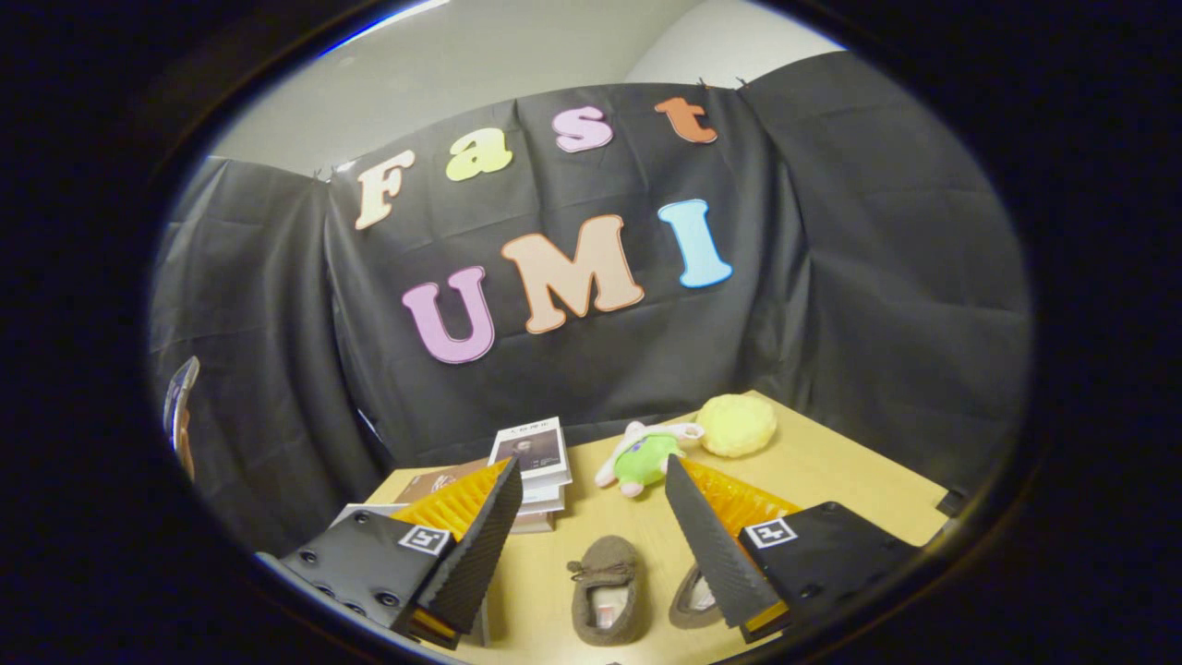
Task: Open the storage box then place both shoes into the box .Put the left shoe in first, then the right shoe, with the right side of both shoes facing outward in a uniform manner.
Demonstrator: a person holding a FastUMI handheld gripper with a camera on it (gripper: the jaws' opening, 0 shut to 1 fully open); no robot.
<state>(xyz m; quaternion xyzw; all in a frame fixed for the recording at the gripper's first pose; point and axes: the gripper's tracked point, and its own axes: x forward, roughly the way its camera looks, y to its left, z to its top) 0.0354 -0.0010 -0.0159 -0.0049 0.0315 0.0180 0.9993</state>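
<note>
Released tool (591, 545) hangs over two shoes on the bench (831, 471).
Nearer shoe (605, 591) and half-hidden shoe (694, 596) look alike; grabbing the wrong one first breaks the order.

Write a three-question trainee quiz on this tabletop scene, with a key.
1. True or false: the gripper is shut on a shoe.
2. Which lies between the fingers? A the brown shoe; B the yellow ball; C the stack of books.
3. Fill in: the green plush toy lies beside the yellow ____.

Key: 1 false, the fingers stand open above the wooden table; 2 A, with the second shoe partly behind one finger; 3 ball.
</note>
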